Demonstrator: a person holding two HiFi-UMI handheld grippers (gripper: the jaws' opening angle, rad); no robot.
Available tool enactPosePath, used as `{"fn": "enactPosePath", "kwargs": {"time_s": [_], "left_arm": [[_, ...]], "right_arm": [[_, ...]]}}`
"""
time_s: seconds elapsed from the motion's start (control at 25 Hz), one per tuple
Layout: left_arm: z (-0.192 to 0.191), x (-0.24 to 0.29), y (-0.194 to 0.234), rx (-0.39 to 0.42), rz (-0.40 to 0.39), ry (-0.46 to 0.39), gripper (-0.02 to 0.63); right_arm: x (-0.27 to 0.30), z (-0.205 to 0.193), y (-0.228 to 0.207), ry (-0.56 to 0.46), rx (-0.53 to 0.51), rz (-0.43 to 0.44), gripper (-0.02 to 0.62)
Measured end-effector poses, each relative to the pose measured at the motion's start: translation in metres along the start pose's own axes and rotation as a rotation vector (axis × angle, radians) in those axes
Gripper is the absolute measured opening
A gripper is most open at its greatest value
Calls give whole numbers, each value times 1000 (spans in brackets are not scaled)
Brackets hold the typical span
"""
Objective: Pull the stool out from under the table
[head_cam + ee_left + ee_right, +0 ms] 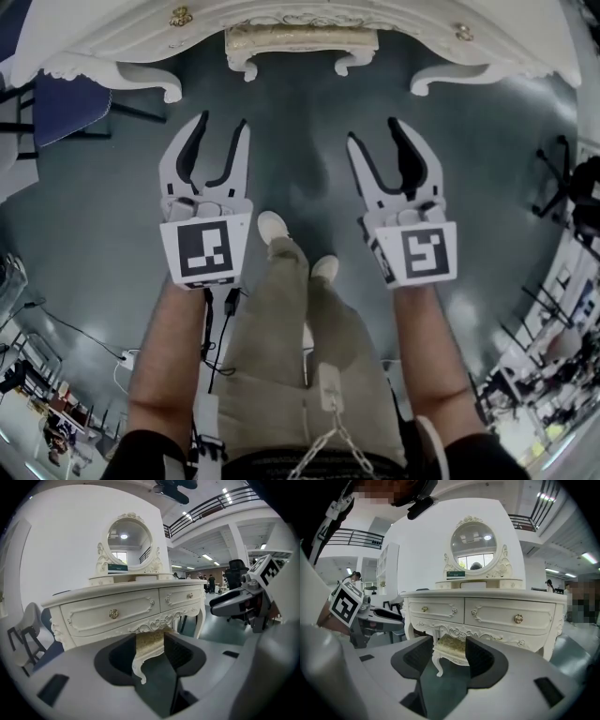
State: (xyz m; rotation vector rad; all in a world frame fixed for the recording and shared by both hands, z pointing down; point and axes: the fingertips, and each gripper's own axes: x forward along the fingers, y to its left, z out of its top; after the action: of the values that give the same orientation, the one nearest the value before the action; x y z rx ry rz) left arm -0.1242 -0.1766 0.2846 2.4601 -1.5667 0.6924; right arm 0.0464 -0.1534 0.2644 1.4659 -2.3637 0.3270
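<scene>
We're seeing the stool sitting under the carved cream desk — brocade cushion, curled white legs; left gripper, right gripper jaws apart, empty.

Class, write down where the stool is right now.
Head view, top centre: the stool stands tucked under the white dressing table, between its curved front legs.

Left gripper, right gripper: fingers apart
</scene>
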Motion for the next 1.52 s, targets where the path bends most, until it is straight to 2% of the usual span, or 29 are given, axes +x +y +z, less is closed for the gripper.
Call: {"fn": "enactPosePath", "kwargs": {"time_s": [0.32, 0.44, 0.52, 0.68, 0.96, 1.16, 1.32, 1.52], "left_arm": [[15, 11, 24, 55, 0, 9, 170], [6, 22, 24, 102, 12, 8, 169], [-6, 34, 27, 101, 19, 26, 169], [-30, 50, 24, 63, 13, 75, 170], [-76, 87, 38, 94, 25, 176, 170], [-91, 125, 38, 91, 11, 168, 183], [-115, 161, 30, 98, 2, 211, 184], [-135, 199, 36, 155, 9, 249, 193]], "right_arm": [[25, 28, 12, -25, -10, 22, 204], [36, 27, 16, -21, -28, 30, 204], [45, 22, 13, -15, -50, 42, 204], [63, -3, -1, 18, -111, 63, 206], [113, -55, -42, 123, -151, 80, 216], [148, -75, -72, 176, -201, 94, 221], [174, -97, -92, 227, -282, 129, 223], [200, -126, -115, 282, -354, 149, 230]]}}
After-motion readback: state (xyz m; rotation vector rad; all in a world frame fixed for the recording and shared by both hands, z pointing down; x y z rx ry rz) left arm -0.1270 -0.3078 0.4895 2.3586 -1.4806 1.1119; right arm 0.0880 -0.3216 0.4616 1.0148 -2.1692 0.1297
